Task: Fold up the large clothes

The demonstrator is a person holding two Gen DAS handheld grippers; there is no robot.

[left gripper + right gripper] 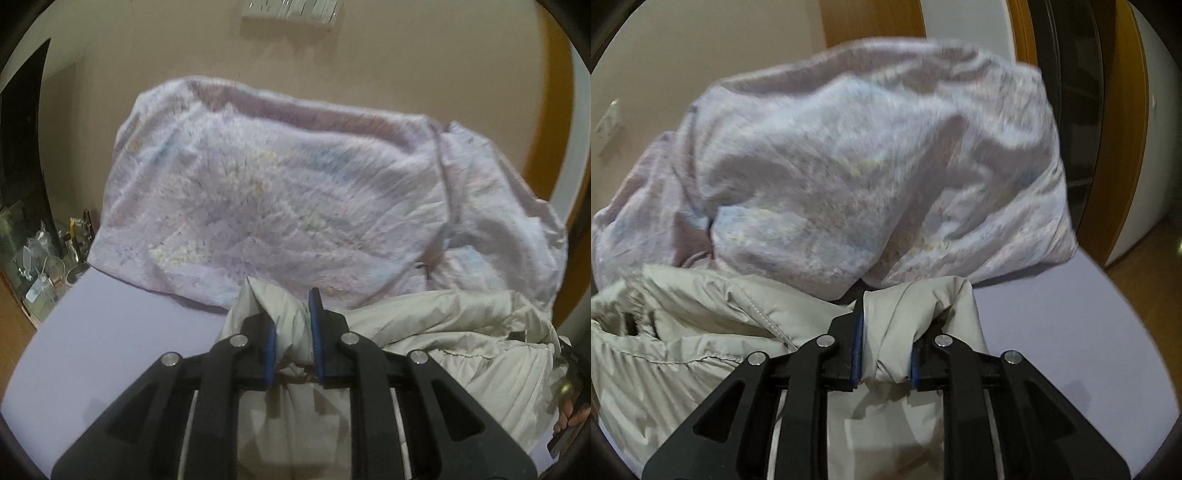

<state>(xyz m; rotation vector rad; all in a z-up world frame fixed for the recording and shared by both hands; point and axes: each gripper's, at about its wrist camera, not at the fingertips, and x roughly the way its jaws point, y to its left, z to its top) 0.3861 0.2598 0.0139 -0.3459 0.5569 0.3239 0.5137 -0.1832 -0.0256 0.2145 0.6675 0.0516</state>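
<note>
A beige puffy jacket (461, 339) lies crumpled on a lavender bed sheet (110, 332). My left gripper (291, 314) is shut on a bunched fold of the jacket at its left end. In the right wrist view the jacket (683, 332) spreads to the left, and my right gripper (884, 321) is shut on a bunched fold at its right end. Both views are motion-blurred.
A large pale floral duvet (277, 192) is heaped just behind the jacket; it also fills the right wrist view (868, 166). Cluttered bottles and bags (48, 258) sit beside the bed at left. A wooden door frame (1123, 129) and bare sheet (1071, 332) are at right.
</note>
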